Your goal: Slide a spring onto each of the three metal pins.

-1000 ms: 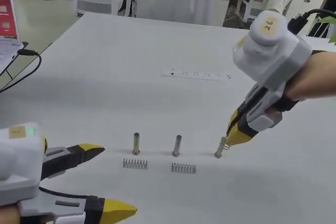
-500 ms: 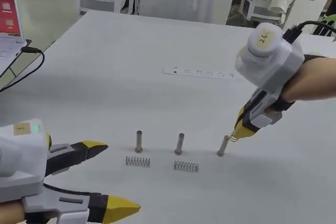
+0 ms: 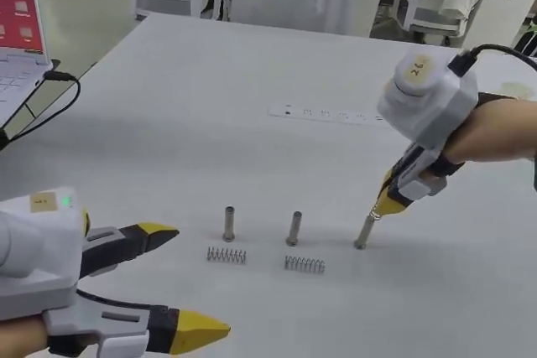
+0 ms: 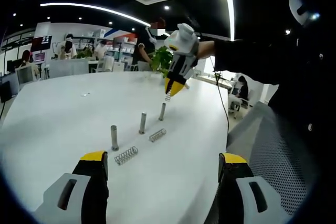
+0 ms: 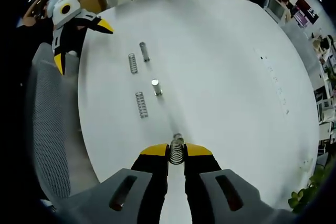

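White bench [image 3: 210, 123], head view. Three metal pins stand in a row: left pin [image 3: 229, 223], middle pin [image 3: 294, 229], right pin [image 3: 365, 230]. Left spring [image 3: 226, 255] lies flat just at 6 o'clock of the left pin. Right spring [image 3: 304, 265] lies flat at 5 o'clock of the middle pin. White power strip [image 3: 327, 114] lies well apart, at 12 o'clock of the pins. Black cable [image 3: 59, 106] loops over the bench's 9 o'clock edge, beside a laptop [image 3: 17, 48].
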Motion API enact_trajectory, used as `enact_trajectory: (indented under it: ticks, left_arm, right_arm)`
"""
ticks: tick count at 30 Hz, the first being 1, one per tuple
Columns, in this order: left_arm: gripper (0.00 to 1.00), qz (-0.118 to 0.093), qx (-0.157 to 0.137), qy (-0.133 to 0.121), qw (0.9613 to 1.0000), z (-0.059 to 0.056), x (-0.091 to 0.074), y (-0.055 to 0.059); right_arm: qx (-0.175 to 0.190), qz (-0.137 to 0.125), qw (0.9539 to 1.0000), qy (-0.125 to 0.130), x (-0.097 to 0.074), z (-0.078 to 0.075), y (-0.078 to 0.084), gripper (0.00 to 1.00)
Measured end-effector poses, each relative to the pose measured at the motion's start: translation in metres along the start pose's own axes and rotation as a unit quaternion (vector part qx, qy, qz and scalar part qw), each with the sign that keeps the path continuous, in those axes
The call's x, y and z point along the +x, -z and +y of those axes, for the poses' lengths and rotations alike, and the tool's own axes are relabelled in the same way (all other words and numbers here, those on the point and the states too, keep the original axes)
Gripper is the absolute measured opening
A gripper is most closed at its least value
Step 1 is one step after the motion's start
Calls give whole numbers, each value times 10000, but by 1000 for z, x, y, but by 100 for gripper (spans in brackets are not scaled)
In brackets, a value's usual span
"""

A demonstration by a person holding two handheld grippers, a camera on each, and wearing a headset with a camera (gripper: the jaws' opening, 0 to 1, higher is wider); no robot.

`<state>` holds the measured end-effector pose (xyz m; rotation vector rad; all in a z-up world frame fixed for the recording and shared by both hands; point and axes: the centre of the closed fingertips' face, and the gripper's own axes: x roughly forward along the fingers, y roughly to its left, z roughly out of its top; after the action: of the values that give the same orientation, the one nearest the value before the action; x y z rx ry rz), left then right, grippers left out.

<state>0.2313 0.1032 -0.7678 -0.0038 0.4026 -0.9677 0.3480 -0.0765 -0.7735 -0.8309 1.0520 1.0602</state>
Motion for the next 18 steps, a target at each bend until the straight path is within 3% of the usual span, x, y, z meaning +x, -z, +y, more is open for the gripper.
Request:
enact_trajectory:
  ticks: [18]
  left_arm:
    - [82,22,-34,-10,10000,3,-1,1]
  right_arm:
    - [65,68,9999,-123,11,-4,1,9]
